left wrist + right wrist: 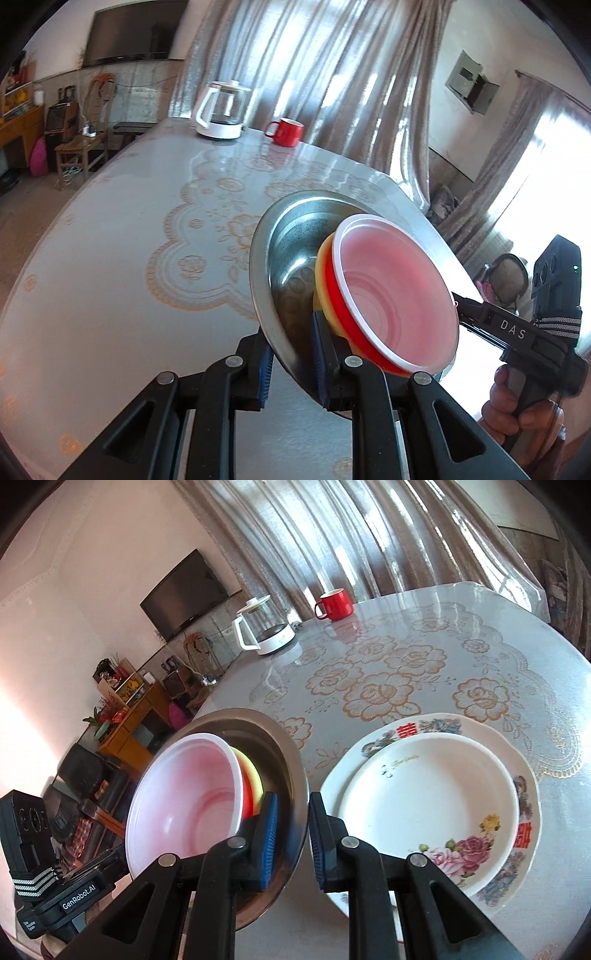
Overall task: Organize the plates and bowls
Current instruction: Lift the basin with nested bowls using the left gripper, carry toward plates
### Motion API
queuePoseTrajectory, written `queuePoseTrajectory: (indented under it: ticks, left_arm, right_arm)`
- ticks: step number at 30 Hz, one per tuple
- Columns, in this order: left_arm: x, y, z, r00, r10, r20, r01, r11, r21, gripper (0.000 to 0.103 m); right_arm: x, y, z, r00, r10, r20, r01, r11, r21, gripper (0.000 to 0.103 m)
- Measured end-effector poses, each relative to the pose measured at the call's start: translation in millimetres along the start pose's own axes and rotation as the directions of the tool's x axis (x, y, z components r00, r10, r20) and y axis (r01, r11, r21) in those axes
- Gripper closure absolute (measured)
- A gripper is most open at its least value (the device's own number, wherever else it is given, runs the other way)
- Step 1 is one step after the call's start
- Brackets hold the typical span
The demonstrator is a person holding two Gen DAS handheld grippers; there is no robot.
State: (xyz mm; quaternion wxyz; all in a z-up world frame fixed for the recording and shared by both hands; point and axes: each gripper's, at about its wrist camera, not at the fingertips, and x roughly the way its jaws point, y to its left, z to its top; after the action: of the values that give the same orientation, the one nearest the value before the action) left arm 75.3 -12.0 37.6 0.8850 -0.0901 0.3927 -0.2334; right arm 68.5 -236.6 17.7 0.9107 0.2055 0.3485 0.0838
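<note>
A steel bowl hangs tilted above the table, with a yellow bowl and a red bowl with a white inside nested in it. My left gripper is shut on its near rim. From the other side my right gripper is shut on the steel bowl's rim; there the red bowl and yellow bowl lean to the left. A white plate lies stacked on a flowered plate on the table, just right of the right gripper.
A glass kettle on a white base and a red mug stand at the far edge of the round table with its lace-patterned cover. Curtains hang behind it. A hand holds the right gripper's handle.
</note>
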Motion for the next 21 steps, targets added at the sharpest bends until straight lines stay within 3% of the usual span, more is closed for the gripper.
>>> queuePoseTrajectory:
  ticks: [13, 21]
  left_arm:
    - [53, -66, 19, 0.99, -0.102, -0.094, 0.111, 0.989, 0.096, 0.085]
    - [86, -85, 15, 0.977, -0.13, -0.171, 0.148, 0.984, 0.095, 0.084]
  right_arm:
    - [-41, -64, 10, 0.987, -0.135, 0.083, 0.125, 0.985, 0.121, 0.086]
    - [-48, -98, 11, 0.976, -0.202, 0.086, 0.183, 0.964, 0.192, 0.086]
